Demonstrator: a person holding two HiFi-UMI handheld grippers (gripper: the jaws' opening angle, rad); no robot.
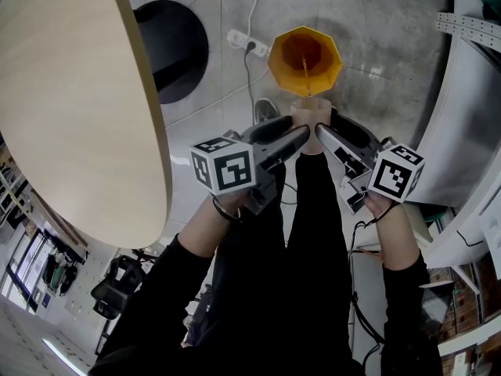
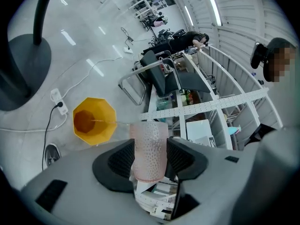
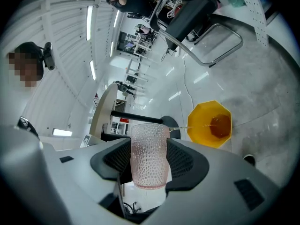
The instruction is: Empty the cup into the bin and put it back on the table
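The cup is a clear, faintly pink tumbler whose wall is covered in small raised dimples, straight-sided with a slightly narrower base. It sits squarely between the black ribbed pads of the left claw, which is closed onto it from both sides. The right claw is likewise closed on the same cup, its ribbed pads pressing the dimpled wall. From the head view, the left claw and the right claw converge on the cup, which projects beyond their tips and is tipped forward. A thin amber stream of liquid runs from its rim into a yellow, smooth-walled octagonal bin on the grey concrete floor, just ahead of both claws. The pale wood-grain round tabletop lies well apart, to the left claw's left.
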